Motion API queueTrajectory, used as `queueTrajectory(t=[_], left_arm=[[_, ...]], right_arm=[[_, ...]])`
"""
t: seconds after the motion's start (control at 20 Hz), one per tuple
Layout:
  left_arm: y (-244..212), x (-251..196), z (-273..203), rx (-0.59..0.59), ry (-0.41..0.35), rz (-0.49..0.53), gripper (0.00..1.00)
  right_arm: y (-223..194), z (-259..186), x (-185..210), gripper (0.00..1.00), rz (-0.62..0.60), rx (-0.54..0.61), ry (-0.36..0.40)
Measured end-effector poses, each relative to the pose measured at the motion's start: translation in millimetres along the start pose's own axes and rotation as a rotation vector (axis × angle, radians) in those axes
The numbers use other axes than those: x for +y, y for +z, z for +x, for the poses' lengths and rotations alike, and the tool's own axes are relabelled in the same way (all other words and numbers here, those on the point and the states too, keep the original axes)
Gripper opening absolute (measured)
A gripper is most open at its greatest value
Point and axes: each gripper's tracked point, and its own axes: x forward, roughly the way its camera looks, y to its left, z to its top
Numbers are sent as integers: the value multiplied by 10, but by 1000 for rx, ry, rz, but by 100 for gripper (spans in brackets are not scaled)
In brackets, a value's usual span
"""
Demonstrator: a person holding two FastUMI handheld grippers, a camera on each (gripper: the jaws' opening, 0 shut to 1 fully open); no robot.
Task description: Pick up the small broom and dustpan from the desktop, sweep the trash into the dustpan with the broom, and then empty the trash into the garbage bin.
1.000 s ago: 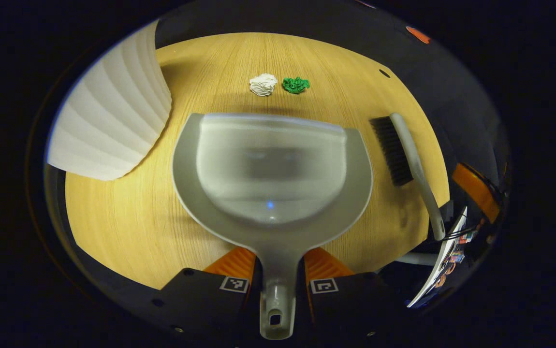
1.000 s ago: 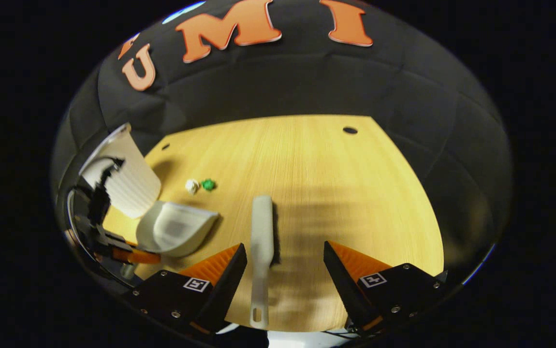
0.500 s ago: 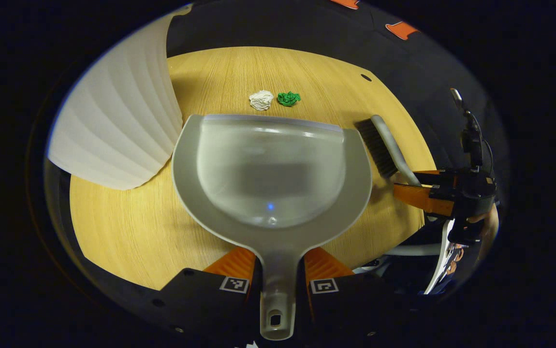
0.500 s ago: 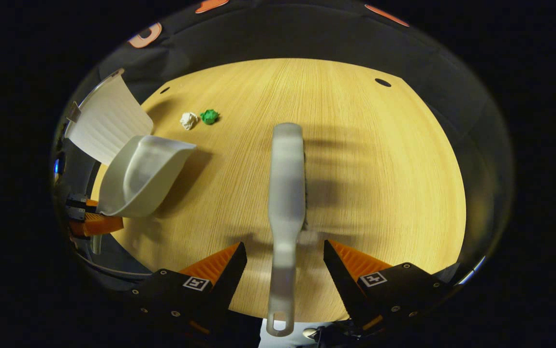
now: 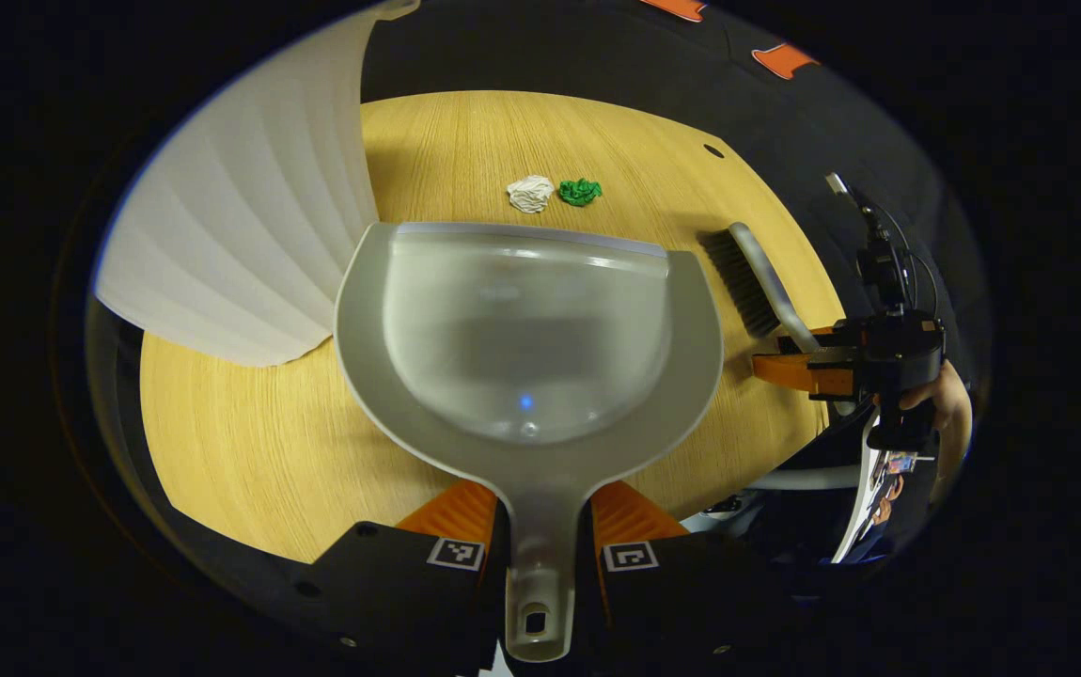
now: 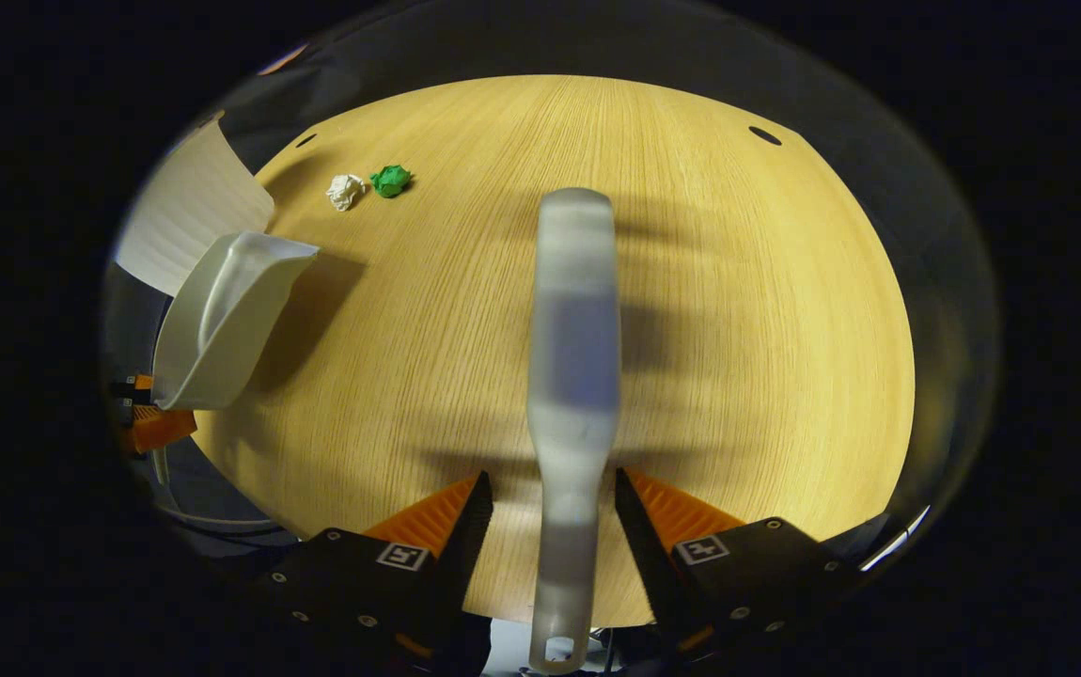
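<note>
Plastic, stiff and light: the dustpan sits with its narrow handle pinched between the left gripper fingers, pan mouth pointing away toward the white paper wad and green paper wad on the table. The right gripper fingers stand close on either side of the broom handle; whether both press on it I cannot tell. Its long axis runs straight ahead of the fingers, bristles underneath. Both tools look easy to carry by the handle, though smooth plastic may twist in a loose hold. A ribbed white garbage bin stands just left of the dustpan.
</note>
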Motion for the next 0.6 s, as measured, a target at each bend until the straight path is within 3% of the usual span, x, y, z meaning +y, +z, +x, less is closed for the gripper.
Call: queueTrajectory(t=[0.05,0.1,0.15,0.2,0.4,0.6], left_arm=[[5,13,-8,-3,2,1,32],[2,10,11,-3,2,1,32],[1,-3,2,-1,-3,-1,32],[-5,2,-4,-3,-6,-1,32],[-16,37,11,-1,-8,12,32],[-48,119,-22,20,4,78,31]], right_arm=[[24,20,-32,53,-11,-4,-12],[21,4,-42,53,-7,4,-17],[36,8,-44,26,7,11,-10],[22,-3,-34,28,-6,25,3],[115,-83,-65,19,-53,-11,-3],[509,-301,-36,18,-92,-82,1]])
